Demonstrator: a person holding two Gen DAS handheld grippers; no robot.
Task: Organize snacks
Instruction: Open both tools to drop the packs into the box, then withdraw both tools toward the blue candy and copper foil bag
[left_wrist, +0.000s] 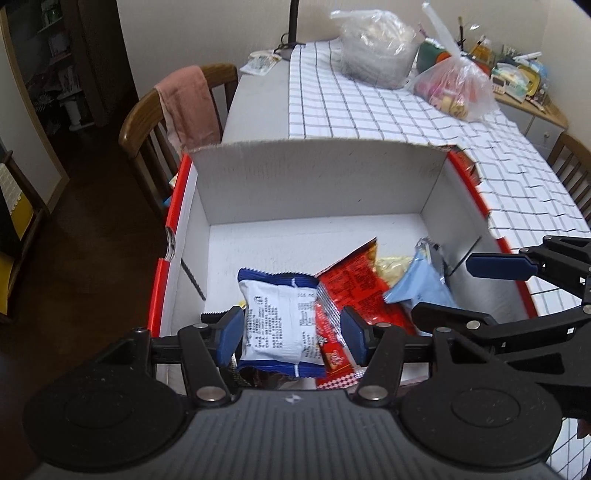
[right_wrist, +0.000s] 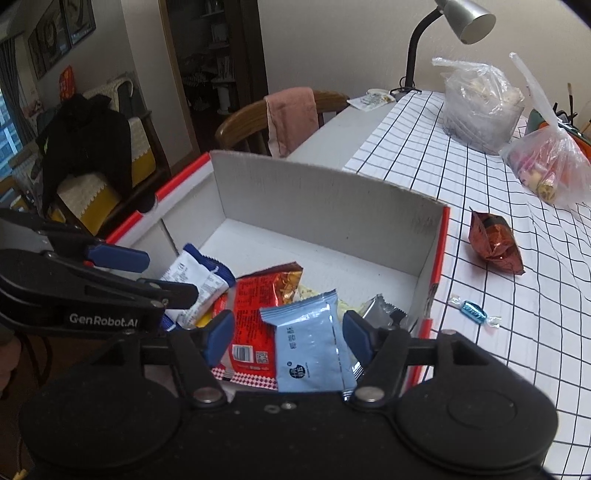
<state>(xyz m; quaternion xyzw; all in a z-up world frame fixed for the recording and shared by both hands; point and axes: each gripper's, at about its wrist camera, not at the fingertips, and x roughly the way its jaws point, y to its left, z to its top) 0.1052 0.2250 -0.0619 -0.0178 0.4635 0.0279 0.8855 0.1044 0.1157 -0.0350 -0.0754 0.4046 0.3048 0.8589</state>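
A white cardboard box with red edges holds several snack packets. My left gripper is open above a white and blue packet. My right gripper is open above a light blue packet and a red packet. A silver packet lies by the box's right wall. On the tablecloth outside the box lie a brown-red packet and a blue wrapped candy.
The checked tablecloth carries two plastic bags and a desk lamp at the far end. A wooden chair with a pink towel stands left of the table. A sideboard with clutter is far right.
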